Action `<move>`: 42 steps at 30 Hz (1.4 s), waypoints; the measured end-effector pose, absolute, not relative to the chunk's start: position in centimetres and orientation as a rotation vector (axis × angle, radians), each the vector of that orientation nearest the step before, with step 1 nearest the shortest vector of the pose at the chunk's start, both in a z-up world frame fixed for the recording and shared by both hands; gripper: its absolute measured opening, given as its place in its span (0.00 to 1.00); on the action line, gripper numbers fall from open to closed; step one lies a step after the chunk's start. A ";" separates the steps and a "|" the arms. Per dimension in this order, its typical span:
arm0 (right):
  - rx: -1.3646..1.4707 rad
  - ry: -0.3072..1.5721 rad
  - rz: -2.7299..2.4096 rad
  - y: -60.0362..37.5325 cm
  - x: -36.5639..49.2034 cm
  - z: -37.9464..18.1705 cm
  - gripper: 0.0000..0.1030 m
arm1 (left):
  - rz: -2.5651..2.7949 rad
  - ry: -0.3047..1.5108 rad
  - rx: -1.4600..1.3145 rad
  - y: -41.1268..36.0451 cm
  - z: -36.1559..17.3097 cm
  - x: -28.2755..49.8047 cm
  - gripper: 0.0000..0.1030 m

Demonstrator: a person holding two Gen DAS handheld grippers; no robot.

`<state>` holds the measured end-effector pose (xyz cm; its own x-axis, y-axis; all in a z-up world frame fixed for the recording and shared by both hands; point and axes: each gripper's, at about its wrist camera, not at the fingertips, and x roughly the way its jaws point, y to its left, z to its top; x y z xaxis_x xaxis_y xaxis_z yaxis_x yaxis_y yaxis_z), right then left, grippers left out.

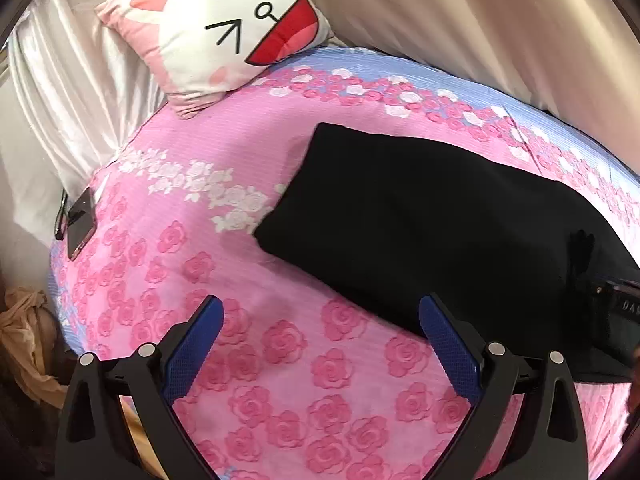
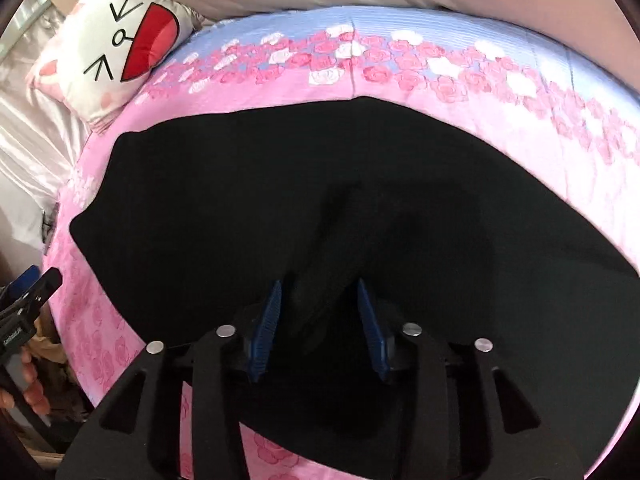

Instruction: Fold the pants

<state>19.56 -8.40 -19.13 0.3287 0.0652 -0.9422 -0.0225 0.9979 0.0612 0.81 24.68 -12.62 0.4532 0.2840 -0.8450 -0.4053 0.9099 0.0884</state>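
Black pants [image 2: 280, 184] lie flat on the rose-print bedspread [image 1: 280, 360]. Right gripper [image 2: 318, 320] half-open around a raised fabric ridge, not visibly clamped; left gripper [image 1: 320, 344] wide apart, empty. Pinch both layers squarely before lifting.

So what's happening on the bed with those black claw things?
A person is folding black pants on a bed with a pink rose bedspread, holding a gripper tool in each hand. The right gripper is down on the pants with a raised fold of the cloth between its blue fingers. The left gripper is open and empty, over the bedspread beside the pants. A cartoon-face pillow sits at the head of the bed.
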 end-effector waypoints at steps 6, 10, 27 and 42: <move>-0.260 1.052 0.292 4.3 19.9 -13.9 0.82 | 0.521 1.014 -0.220 27.8 -13.0 -1.2 0.94; -0.508 1.066 0.423 14.8 20.7 -17.5 0.81 | 0.607 1.010 -0.249 30.4 -12.7 -3.4 0.94; -0.045 1.169 0.347 11.6 23.7 -17.5 0.14 | 0.766 1.003 -0.305 36.4 -12.3 -9.6 0.94; 0.570 1.033 -0.362 -30.2 2.2 -13.3 0.13 | 0.206 0.918 -0.010 15.4 -8.6 7.0 0.94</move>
<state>2.20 -30.25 -13.28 0.4730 -0.0179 -0.8809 0.5358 0.7995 0.2715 7.00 15.45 -8.56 0.5891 0.1725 -0.7894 -0.1811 0.9803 0.0790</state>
